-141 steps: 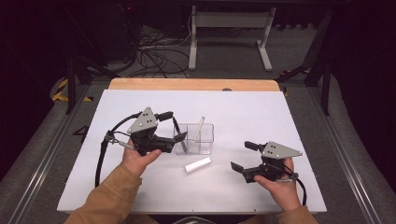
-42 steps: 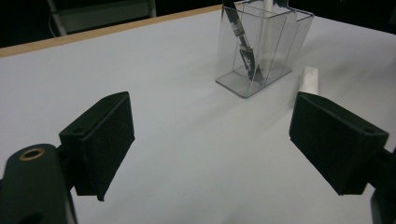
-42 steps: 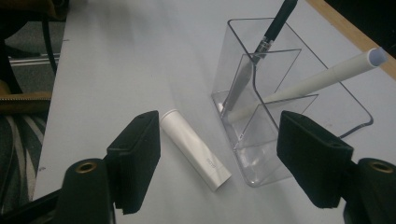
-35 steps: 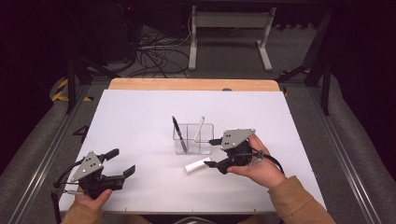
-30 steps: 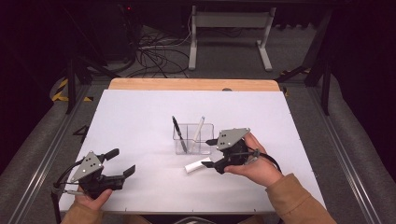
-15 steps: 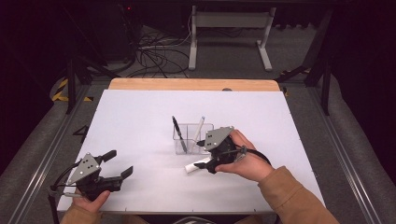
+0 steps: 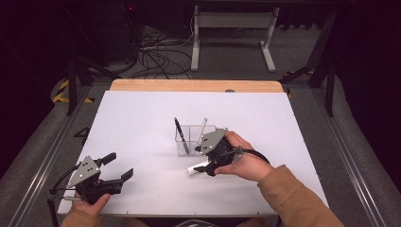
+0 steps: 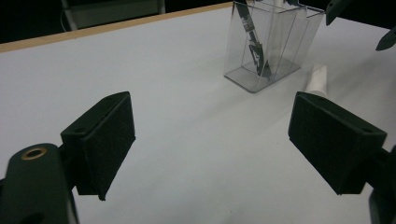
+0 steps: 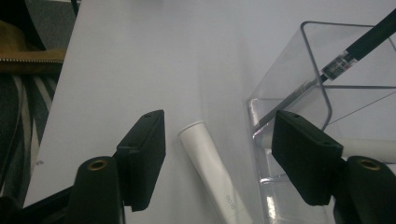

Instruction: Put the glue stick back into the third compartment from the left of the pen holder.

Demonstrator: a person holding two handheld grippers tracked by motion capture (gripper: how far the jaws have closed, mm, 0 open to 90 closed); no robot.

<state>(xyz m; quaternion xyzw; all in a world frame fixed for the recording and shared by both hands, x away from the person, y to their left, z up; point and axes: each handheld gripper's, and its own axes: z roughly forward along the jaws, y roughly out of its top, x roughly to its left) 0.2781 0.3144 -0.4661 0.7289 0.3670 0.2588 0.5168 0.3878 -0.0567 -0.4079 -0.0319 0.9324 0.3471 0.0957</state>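
High view, against the frame half a second back: my right gripper (image 7: 202,166) has crept slightly left and lower over the short white cylindrical marker cap (image 7: 195,169) lying on the white table sheet (image 7: 142,123); my left gripper (image 7: 118,171) has stayed put near the front left corner, well apart from the work. Right gripper view: jaws spread, the white cap (image 9: 210,163) lying flat between them, untouched as far as I can tell, just beside the clear square plastic pen holder (image 9: 299,93). Left gripper view: jaws spread wide over bare sheet. Holder contents: one black pen (image 7: 181,135) leaning left, one white pen (image 7: 202,128) leaning right; both stand tilted inside.
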